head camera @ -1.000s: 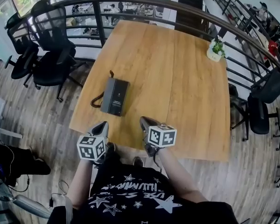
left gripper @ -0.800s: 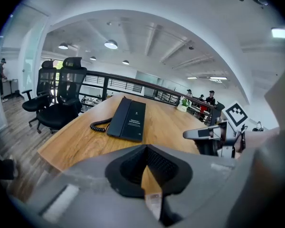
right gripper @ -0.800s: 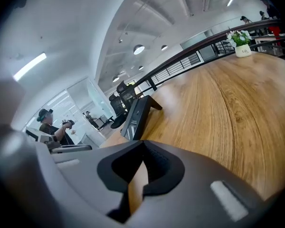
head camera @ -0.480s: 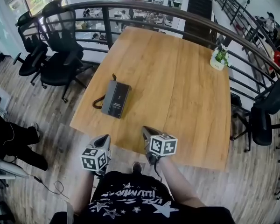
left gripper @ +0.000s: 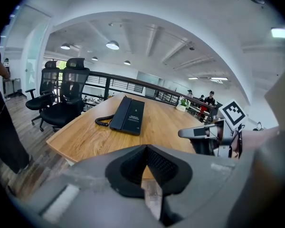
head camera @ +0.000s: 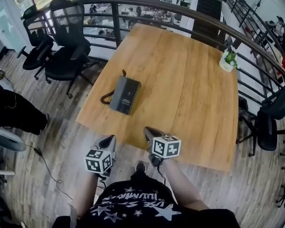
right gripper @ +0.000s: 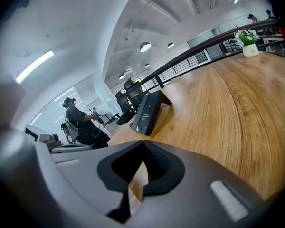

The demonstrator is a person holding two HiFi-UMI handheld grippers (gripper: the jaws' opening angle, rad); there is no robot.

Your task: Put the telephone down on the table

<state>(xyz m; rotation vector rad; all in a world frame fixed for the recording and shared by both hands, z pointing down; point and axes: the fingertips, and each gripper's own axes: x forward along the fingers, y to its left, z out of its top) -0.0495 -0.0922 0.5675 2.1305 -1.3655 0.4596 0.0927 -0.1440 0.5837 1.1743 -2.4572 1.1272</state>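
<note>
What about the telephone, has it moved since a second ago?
No. The telephone still lies by the left edge of the table, same spot.

An open-plan office on an upper level: black mesh swivel chairs [head camera: 61, 49] ahead-left of the left claw [head camera: 109, 140], a telephone [head camera: 125, 95] on the wooden counter [head camera: 190, 84] ahead, a curved railing [head camera: 147, 4] and people [left gripper: 210, 98] beyond.

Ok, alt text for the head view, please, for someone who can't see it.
A black telephone lies flat on a wooden table, left of centre. The left gripper and right gripper hover by the near edge, clear of the telephone. A potted plant sits at the far right corner.
</note>
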